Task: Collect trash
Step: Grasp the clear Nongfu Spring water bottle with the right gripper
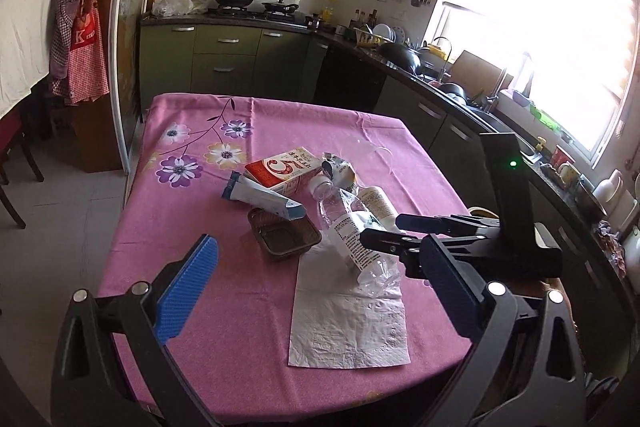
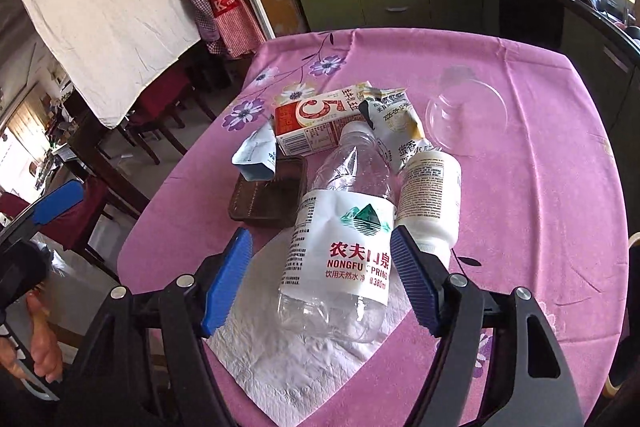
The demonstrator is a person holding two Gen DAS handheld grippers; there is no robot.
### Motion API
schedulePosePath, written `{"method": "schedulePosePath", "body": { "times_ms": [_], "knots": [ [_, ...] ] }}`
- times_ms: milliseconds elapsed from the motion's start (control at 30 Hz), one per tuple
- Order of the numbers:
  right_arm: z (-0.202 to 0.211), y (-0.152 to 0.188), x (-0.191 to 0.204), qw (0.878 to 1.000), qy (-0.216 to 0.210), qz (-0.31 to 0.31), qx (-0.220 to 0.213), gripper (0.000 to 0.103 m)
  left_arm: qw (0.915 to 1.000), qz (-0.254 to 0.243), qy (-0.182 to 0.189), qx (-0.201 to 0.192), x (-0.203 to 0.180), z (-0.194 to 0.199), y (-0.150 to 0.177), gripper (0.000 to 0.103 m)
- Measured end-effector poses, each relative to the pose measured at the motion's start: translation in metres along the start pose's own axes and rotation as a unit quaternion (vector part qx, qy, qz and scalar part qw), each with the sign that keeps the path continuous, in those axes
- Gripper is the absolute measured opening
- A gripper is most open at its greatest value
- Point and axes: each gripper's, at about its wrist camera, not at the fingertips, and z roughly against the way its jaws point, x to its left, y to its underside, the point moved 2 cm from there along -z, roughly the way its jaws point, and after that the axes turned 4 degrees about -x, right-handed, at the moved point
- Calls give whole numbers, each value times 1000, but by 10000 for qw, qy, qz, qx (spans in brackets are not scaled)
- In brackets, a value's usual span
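Left wrist view: the left gripper [image 1: 316, 279] hangs released over the pink tablecloth [image 1: 192, 227]. Right wrist view: the right gripper [image 2: 320, 279] straddles the water bottle [image 2: 340, 247] lying on a napkin [image 2: 304, 379] — left pad clear of it, right pad at its label, grip uncertain.

Frame centre: water bottle [image 2: 344, 227] lies partly on napkin [image 2: 296, 359]; small bottle [image 2: 430, 195] just right, tray [image 2: 268, 193] left, carton [image 2: 316, 121] behind.

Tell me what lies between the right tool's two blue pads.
The clear water bottle, lying on a white paper towel; the right wrist view shows it, with a gap at the left pad.
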Motion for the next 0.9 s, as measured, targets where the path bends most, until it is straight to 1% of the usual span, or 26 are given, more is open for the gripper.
{"method": "schedulePosePath", "body": {
  "times_ms": [200,400,667,800,867,900],
  "knots": [
    [-24,-1,-5,9992,220,-145,296,71,10000,31,59,41,6,0,2,96],
    [-37,-4,-11,9980,272,-217,531,71,9998,95,125,79,11,-1,6,96],
    [-64,-6,-14,9936,271,-262,1062,71,9996,157,168,148,15,-3,10,96],
    [-76,-3,-15,9923,300,-283,1170,70,9995,160,196,185,15,-4,13,96],
    [-77,-1,-18,9928,279,-313,1118,66,9994,169,207,200,16,-5,13,96],
    [-76,-1,-20,9929,252,-367,1100,66,9994,169,207,202,16,-5,12,96]
  ]
}}
